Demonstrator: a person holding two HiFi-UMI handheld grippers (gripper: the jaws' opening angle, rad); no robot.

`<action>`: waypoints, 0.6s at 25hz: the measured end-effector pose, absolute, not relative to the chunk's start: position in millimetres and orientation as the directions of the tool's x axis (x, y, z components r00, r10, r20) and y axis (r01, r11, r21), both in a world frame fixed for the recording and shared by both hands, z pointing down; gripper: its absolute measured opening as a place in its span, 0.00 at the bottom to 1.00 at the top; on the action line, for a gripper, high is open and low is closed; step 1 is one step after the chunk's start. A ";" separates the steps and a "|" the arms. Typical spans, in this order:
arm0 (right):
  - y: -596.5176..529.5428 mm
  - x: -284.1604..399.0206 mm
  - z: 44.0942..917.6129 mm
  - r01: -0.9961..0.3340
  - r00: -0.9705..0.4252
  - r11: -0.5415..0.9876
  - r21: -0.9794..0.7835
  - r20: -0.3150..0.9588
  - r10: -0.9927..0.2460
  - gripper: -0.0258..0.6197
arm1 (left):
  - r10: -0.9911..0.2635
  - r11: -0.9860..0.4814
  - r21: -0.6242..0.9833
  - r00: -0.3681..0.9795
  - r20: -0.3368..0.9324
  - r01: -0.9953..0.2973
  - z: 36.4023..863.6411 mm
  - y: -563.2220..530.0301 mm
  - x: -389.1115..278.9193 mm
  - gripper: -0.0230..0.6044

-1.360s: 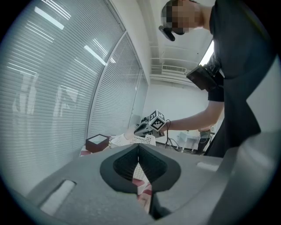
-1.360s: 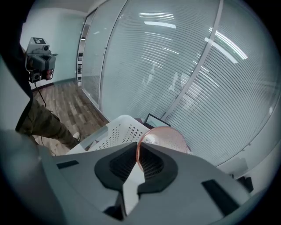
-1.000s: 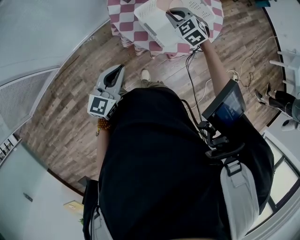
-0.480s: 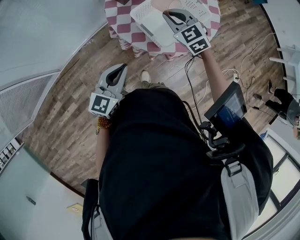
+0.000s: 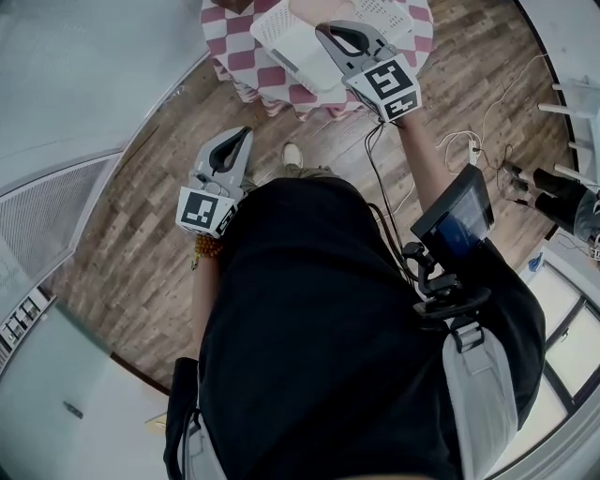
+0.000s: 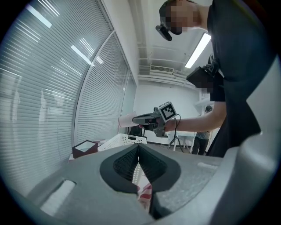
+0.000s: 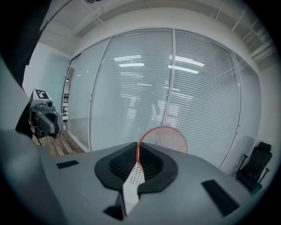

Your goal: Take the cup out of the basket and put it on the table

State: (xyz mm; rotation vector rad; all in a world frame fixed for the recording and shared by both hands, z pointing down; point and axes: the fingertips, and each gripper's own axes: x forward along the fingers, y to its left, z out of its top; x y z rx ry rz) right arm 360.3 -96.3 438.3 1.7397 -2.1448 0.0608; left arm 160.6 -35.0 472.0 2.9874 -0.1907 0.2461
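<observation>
Right hand-held gripper, clamped on the pink cup by the rim, is still raising it clear above the basket, so only the bench placement is remaining; left hand-held gripper is hanging closed, empty.

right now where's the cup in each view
Head view: cup at top edge, beyond the right tool tip.
Left gripper view: cup centre, at that tool's tip, above the white basket.
Right gripper view: cup centre, rim pinched in the tool.
Shared landmark: white basket.

Basket and table — cut off by the head view's top edge.
</observation>
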 end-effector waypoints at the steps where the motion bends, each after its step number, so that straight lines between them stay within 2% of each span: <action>1: -94.8 358.8 436.2 -0.954 -0.164 0.227 0.195 0.296 -0.941 0.08 | -0.111 -0.983 0.126 0.979 0.171 -0.134 472.4 -34.6 161.7 0.05; 15: -59.3 327.4 411.0 -0.965 -0.223 0.230 0.123 0.066 -0.973 0.08 | -0.051 -0.992 0.108 0.984 0.169 -0.070 474.9 -25.8 177.4 0.05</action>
